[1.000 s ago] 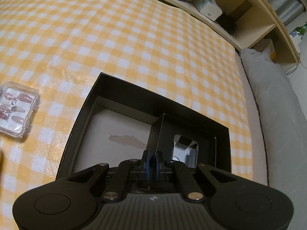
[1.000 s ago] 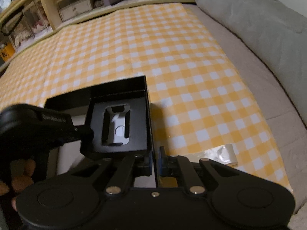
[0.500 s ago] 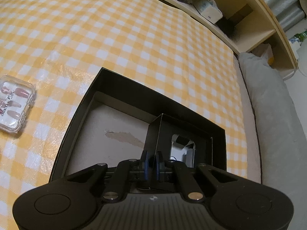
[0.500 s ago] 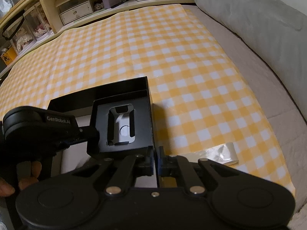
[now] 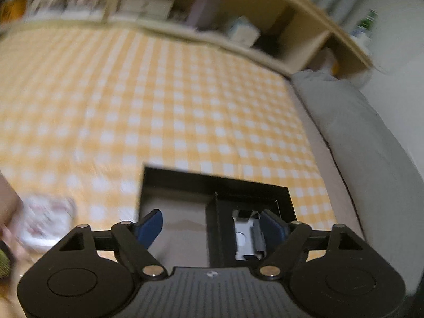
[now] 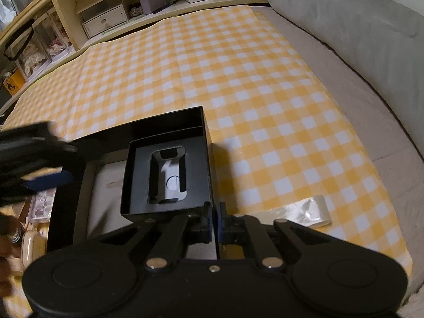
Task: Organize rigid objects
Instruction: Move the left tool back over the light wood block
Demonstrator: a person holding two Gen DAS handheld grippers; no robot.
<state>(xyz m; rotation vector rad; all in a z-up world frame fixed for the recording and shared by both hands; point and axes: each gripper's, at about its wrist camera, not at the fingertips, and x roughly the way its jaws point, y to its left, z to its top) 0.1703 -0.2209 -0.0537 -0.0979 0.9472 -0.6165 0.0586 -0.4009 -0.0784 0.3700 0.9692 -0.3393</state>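
Two grippers are in play. The left gripper (image 5: pixel 210 221) has just been opening: its blue pads, pinched on the small inner box's left wall half a second ago, now stand wide apart with nothing pressed between them, and its view is blurred and shows more of the far shelving than before, consistent with a lift away. The small inner box (image 6: pixel 169 175), holding a white moulded insert (image 6: pixel 171 182), sits in the right-hand part of the large black box (image 6: pixel 63 212), its right wall against the big box's wall. Judgement: the placement of this item is done and the left hand is free for the next one.

The right gripper (image 6: pixel 215 224) shows narrow, pinched jaws at the large box's near right rim, apparently steadying it.

Only the left view shows both of its own pads open; in the right view that gripper is a dark blur at the left edge. A clear case of press-on nails (image 5: pixel 46 221) lies on the checked cloth (image 5: pixel 185 106) at lower left. Only the right view shows a clear plastic wrapper (image 6: pixel 307 212) lying right of the box.
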